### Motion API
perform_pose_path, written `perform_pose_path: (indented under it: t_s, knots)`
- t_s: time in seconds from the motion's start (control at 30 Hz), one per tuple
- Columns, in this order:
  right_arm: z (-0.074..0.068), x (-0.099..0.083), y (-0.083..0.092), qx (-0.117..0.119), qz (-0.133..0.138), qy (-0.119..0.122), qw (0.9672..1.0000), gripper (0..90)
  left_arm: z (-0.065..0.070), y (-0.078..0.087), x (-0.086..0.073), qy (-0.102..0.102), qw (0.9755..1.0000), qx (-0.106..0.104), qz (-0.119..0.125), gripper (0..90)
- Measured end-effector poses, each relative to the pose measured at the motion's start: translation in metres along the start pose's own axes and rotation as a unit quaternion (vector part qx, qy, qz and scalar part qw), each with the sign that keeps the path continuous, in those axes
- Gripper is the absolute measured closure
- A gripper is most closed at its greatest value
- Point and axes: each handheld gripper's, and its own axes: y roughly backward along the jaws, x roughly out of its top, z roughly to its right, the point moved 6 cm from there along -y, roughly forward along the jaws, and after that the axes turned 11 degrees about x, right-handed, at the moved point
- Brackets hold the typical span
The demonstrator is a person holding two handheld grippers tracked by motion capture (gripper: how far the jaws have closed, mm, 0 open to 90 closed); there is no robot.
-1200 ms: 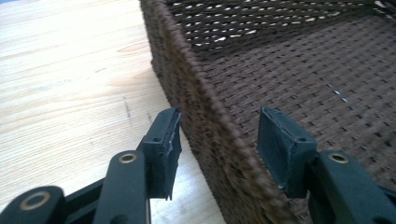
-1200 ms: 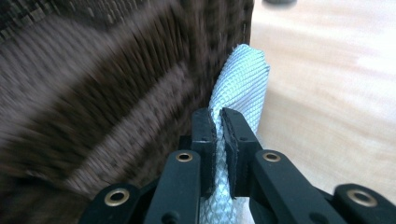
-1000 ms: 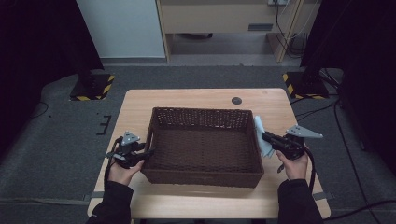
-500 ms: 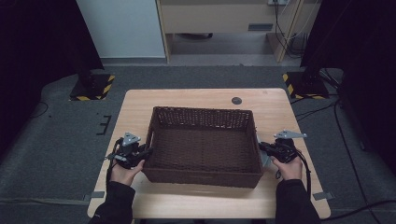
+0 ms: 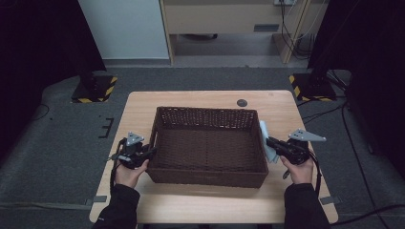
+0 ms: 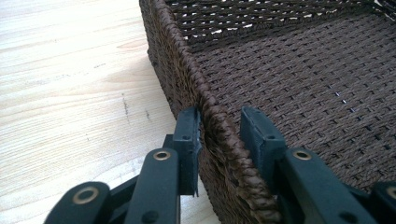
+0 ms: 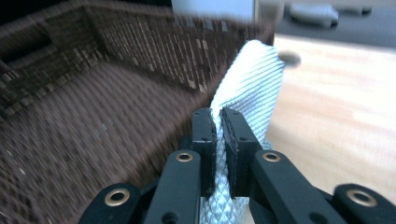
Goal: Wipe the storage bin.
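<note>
A dark brown woven basket (image 5: 205, 110) stands empty in the middle of the wooden table (image 5: 200, 202). My left gripper (image 5: 149, 153) is at its left wall. In the left gripper view the jaws (image 6: 220, 114) sit astride the basket's rim (image 6: 219, 140), one outside and one inside; they have just been closing and are now shut on it. My right gripper (image 5: 270, 141) is by the basket's right wall, shut on a pale ribbed cloth (image 5: 265, 138). In the right gripper view the cloth (image 7: 252, 79) stands up between the pads (image 7: 218, 114), beside the basket (image 7: 93, 116).
A small black disc (image 5: 242, 102) lies on the table behind the basket. Striped yellow-and-black bases (image 5: 93, 89) (image 5: 313, 86) stand on the grey floor at both far corners. Cables run along the floor at the right. Bare tabletop lies in front of the basket.
The right hand with the cloth dipped toward me along the basket's right wall, then came back up a little. The left hand has kept its place at the left wall.
</note>
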Motion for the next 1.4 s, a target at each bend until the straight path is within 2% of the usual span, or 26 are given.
perform_pose_path:
  t_s: [0.03,0.07,0.1,0.2,0.23,0.33,0.37,0.43,0.47,0.5,0.53,0.57,0.6,0.67,0.77,0.8,0.83,0.9,0.97,1.0,1.13,1.2,1.23,1.3,1.37,1.4]
  knots:
    - [0.002,-0.005,-0.003,-0.002,-0.018,-0.003,0.9998,84.6,0.0,0.0,0.0,-0.001,1.0,0.002,0.001,66.5]
    - [0.002,-0.005,-0.003,-0.002,-0.018,-0.003,0.9998,84.6,0.0,0.0,0.0,-0.001,1.0,0.002,0.001,65.6]
    - [0.007,-0.014,-0.009,-0.006,-0.04,-0.012,0.9991,84.6,0.0,0.0,0.0,-0.004,1.0,0.003,0.003,65.0]
    - [0.011,-0.027,-0.017,-0.007,-0.076,-0.02,0.9969,84.5,-0.001,0.001,0.0,-0.011,0.9998,0.012,0.01,60.2]
    - [0.011,-0.027,-0.017,-0.007,-0.076,-0.02,0.9969,84.5,-0.001,0.001,0.0,-0.009,0.9998,0.013,0.01,60.2]
    - [0.012,-0.036,-0.024,-0.004,-0.104,-0.026,0.9943,84.5,-0.002,0.003,-0.001,-0.009,0.9998,0.013,0.014,55.1]
    - [0.011,-0.035,-0.025,-0.005,-0.106,-0.019,0.9942,84.5,-0.002,0.005,0.0,-0.006,0.9999,0.008,0.014,51.2]
    - [0.01,-0.032,-0.023,-0.006,-0.097,-0.02,0.9951,84.5,-0.003,0.008,0.0,-0.006,0.9998,-0.004,0.019,50.5]
    - [0.01,-0.028,-0.019,-0.007,-0.084,-0.017,0.9963,84.5,-0.002,0.011,0.0,-0.008,0.9997,-0.008,0.019,50.1]
    - [0.006,-0.014,-0.008,-0.005,-0.039,-0.01,0.9992,84.5,0.0,0.013,-0.002,-0.017,0.9995,-0.021,0.017,50.2]
    - [0.003,-0.006,-0.002,-0.002,-0.015,-0.008,0.9999,84.5,0.0,0.013,-0.002,-0.017,0.9995,-0.021,0.017,50.6]
    - [0.003,-0.006,-0.002,-0.002,-0.015,-0.008,0.9999,84.5,0.001,0.013,-0.003,-0.024,0.9994,-0.023,0.014,50.6]
    - [-0.003,0.003,0.007,0.007,0.015,-0.001,0.9999,84.5,0.002,0.013,-0.004,-0.028,0.9992,-0.025,0.012,52.3]
    - [-0.005,0.005,0.01,0.011,0.019,0.0,0.9998,84.4,0.003,0.012,-0.005,-0.03,0.9991,-0.028,0.007,54.6]
    - [-0.007,-0.002,0.007,0.013,-0.001,0.004,0.9999,84.4,0.003,0.01,-0.008,-0.032,0.9992,-0.026,0.001,58.5]
    - [-0.007,-0.005,0.005,0.012,-0.012,0.0,0.9999,84.4,0.002,0.009,-0.008,-0.028,0.9992,-0.029,0.0,60.2]
    - [-0.004,-0.013,-0.001,0.007,-0.035,-0.005,0.9993,84.5,0.002,0.009,-0.008,-0.021,0.9992,-0.035,-0.002,59.9]
    - [-0.004,-0.018,-0.004,0.008,-0.045,-0.011,0.9989,84.4,0.002,0.009,-0.008,-0.023,0.9992,-0.033,-0.001,60.3]
    - [-0.003,-0.026,-0.008,0.006,-0.066,-0.017,0.9977,84.5,0.002,0.009,-0.008,-0.025,0.9993,-0.027,-0.002,61.4]
    - [-0.003,-0.035,-0.01,0.004,-0.082,-0.018,0.9965,84.5,0.002,0.009,-0.008,-0.019,0.9995,-0.025,-0.002,62.4]
    - [-0.005,-0.04,-0.013,0.003,-0.094,-0.019,0.9954,84.5,0.003,0.01,-0.008,-0.015,0.9997,-0.02,-0.003,63.9]
    - [-0.006,-0.037,-0.012,0.004,-0.085,-0.021,0.9961,84.5,0.003,0.01,-0.008,-0.014,0.9997,-0.019,-0.004,64.2]
    - [-0.007,-0.028,-0.006,0.004,-0.058,-0.016,0.9982,84.5,0.003,0.01,-0.008,-0.013,0.9997,-0.019,-0.004,64.3]
    - [-0.01,-0.014,0.004,0.009,-0.013,-0.007,0.9998,84.5,0.003,0.009,-0.008,-0.009,0.9998,-0.018,-0.003,64.6]
    - [-0.015,-0.002,0.014,0.013,0.024,0.0,0.9996,84.5,0.003,0.009,-0.007,-0.005,0.9998,-0.017,-0.005,65.0]
    - [-0.017,0.001,0.018,0.018,0.032,0.003,0.9993,84.5,0.003,0.009,-0.007,-0.005,0.9999,-0.015,-0.004,65.2]
